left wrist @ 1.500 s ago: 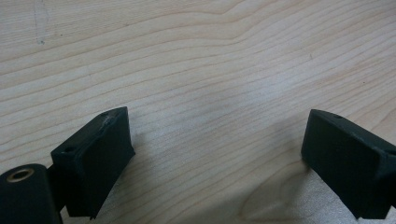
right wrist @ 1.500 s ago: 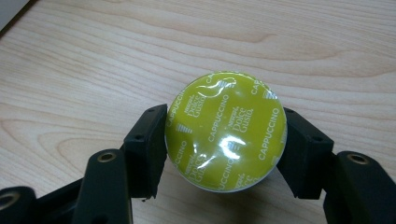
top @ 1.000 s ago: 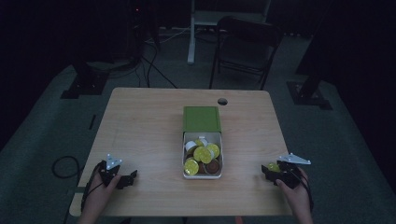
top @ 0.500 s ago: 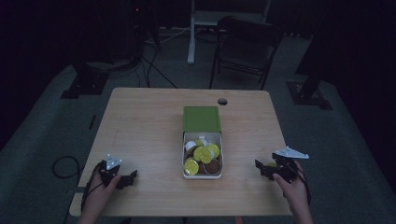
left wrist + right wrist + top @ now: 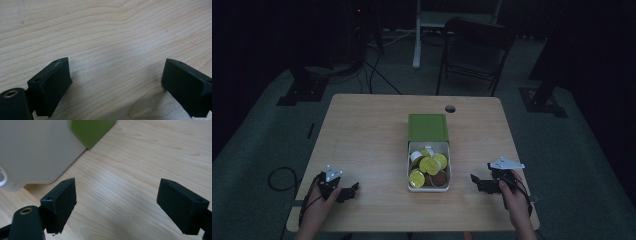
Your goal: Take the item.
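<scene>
We hold the right gripper (image 5: 476,179) just right of the white box (image 5: 429,187) of yellow-lidded cups (image 5: 429,165) mid-table; its jaws have just been opening and stand wide, empty. Our left gripper (image 5: 352,189) rests wide, empty, on the table (image 5: 367,135).

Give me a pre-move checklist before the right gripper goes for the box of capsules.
1. Right gripper empty: ok. Its jaws have just been opening and stand wide apart, bare wood between them.
2. Left gripper empty and out of the way: ok, open, low at the near left of the table.
3. Box open: ok, green lid slid back, capsules exposed.
4. Path from right gripper to box free: ok, bare table between them.
5. Capsules lying loose enough to grasp one: cannot tell, they are piled together.
</scene>
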Demonstrator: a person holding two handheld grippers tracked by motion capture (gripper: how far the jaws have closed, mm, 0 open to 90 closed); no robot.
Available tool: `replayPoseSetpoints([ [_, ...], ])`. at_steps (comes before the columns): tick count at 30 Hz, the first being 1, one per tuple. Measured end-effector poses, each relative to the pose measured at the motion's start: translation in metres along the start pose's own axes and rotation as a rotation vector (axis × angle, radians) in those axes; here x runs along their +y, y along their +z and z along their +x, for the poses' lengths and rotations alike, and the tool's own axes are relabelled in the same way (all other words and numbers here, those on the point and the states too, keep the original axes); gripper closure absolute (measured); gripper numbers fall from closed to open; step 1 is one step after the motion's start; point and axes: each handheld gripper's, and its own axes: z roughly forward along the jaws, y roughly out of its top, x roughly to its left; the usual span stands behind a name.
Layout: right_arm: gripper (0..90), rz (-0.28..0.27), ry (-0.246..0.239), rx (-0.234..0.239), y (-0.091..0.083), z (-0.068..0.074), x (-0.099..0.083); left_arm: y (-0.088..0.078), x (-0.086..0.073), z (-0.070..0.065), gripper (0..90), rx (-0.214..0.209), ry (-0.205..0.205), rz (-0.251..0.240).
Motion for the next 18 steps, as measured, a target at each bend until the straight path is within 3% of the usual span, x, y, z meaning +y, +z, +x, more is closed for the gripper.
replayPoseSetpoints([
  [10,14.3,0.021,-0.048,0.059,0.01,0.014,0.001,0.0,0.0,0.0,8.8,0.0,0.0,0.0],
  [12,13.3,0.038,-0.084,0.083,0.013,0.019,-0.001,0.0,0.0,0.0,8.8,0.0,0.0,0.0],
  [18,13.1,0.069,-0.127,0.107,0.02,0.025,-0.005,0.0,0.0,0.0,8.8,0.0,0.0,0.001],
])
